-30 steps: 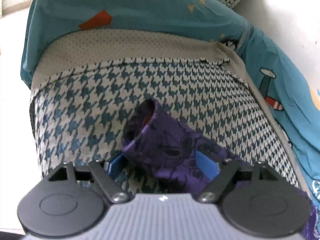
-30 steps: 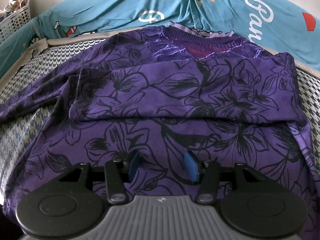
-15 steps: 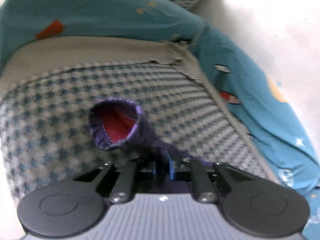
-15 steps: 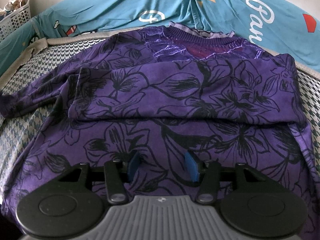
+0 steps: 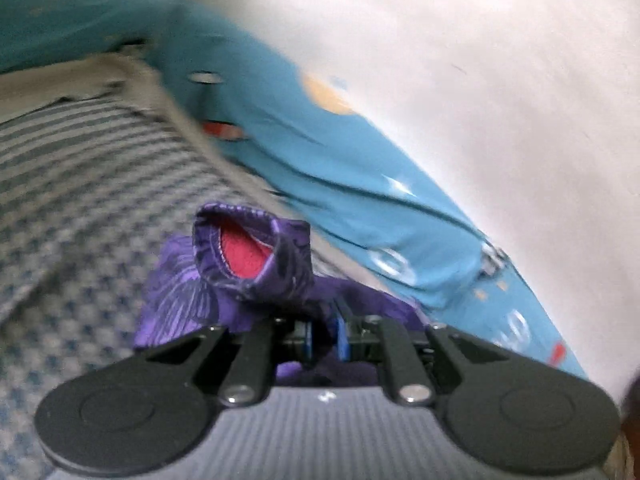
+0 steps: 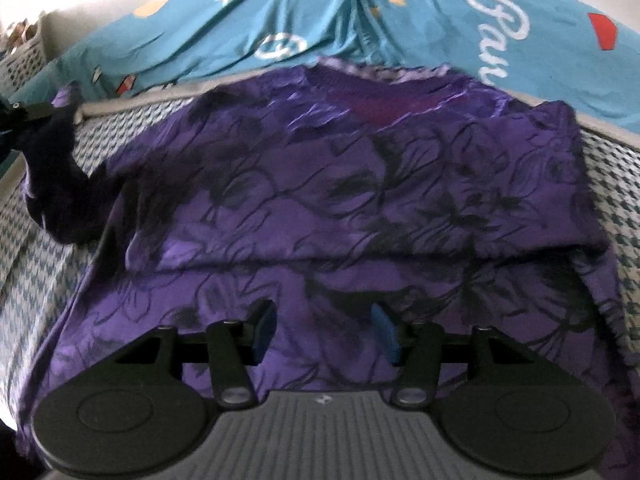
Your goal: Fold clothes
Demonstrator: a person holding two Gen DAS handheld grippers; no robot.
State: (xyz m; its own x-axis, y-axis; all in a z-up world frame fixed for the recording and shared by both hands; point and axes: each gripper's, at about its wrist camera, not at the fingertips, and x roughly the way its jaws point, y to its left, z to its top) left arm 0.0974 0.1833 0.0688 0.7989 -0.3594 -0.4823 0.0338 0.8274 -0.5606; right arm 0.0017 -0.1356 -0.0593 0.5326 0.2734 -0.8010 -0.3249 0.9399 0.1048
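left wrist view smeared by motion blur | sleeve (image 5: pixel 256 260) pinch point hidden between left hand-held gripper (image 5: pixel 323 334) pads | purple top (image 6: pixel 360 200) hem hidden under right hand-held gripper (image 6: pixel 324 334) body | basket (image 6: pixel 20 60) cut off far left

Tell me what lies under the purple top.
The purple top lies on a checked cover, which shows at both sides. Behind it is a teal sheet. Whatever is under its middle is hidden.
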